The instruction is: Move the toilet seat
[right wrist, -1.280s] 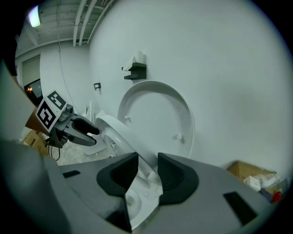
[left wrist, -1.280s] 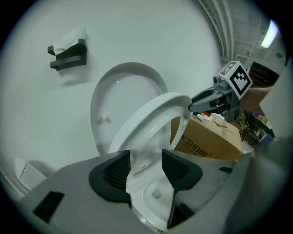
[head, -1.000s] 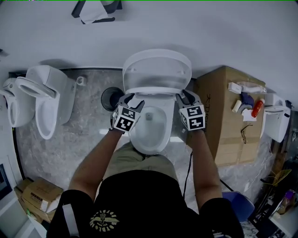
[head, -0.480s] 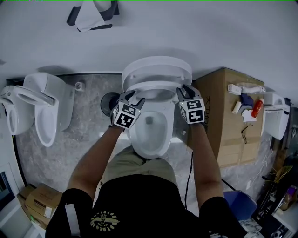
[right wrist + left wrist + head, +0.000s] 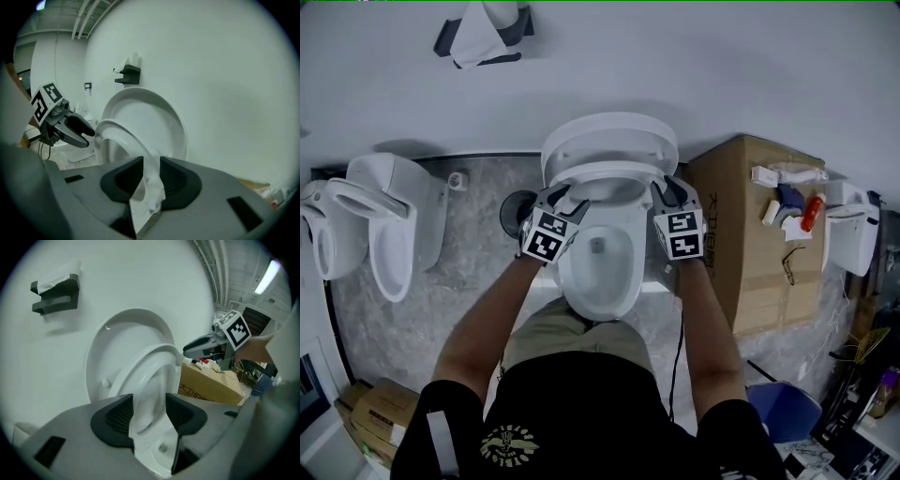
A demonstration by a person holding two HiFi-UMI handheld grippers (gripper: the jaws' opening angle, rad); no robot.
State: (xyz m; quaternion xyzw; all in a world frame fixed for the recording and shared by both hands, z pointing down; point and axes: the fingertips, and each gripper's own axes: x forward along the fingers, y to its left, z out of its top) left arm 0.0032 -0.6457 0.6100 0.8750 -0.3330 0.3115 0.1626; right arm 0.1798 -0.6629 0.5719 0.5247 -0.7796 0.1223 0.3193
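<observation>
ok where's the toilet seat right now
Centre of the head view: the toilet seat is partly raised, between the upright lid behind it and the bowl below, with the cardboard box to its right.

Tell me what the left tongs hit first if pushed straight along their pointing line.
The toilet seat: its rim already sits between the left tongs, so contact is immediate. Behind it stands the raised lid, though depth there is unclear.

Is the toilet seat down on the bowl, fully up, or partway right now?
Partway up. The seat stands tilted, clear of the bowl yet short of the upright lid.
</observation>
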